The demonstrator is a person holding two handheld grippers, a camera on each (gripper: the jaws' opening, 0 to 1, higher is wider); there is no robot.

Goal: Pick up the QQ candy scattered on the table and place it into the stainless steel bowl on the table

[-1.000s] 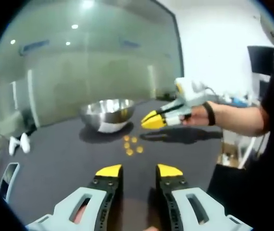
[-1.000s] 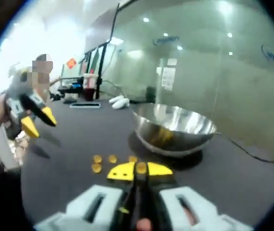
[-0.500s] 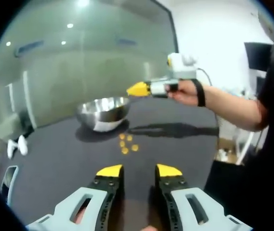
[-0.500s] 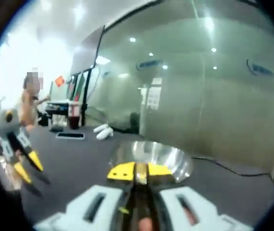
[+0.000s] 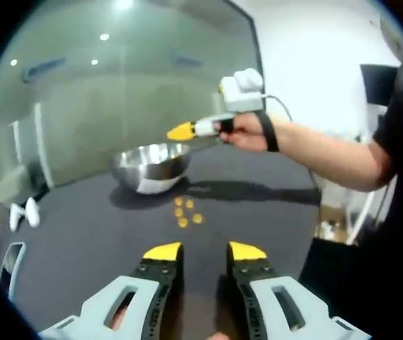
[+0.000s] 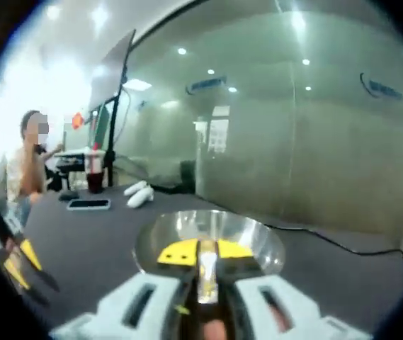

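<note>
4 candies on table, just before bowl

Each hand-held gripper is built of pale grey plastic with slotted cut-outs, black inner edges and yellow-tipped jaws: the left hand-held gripper, the right hand-held gripper. A black wristband and a black sleeve are worn.
</note>
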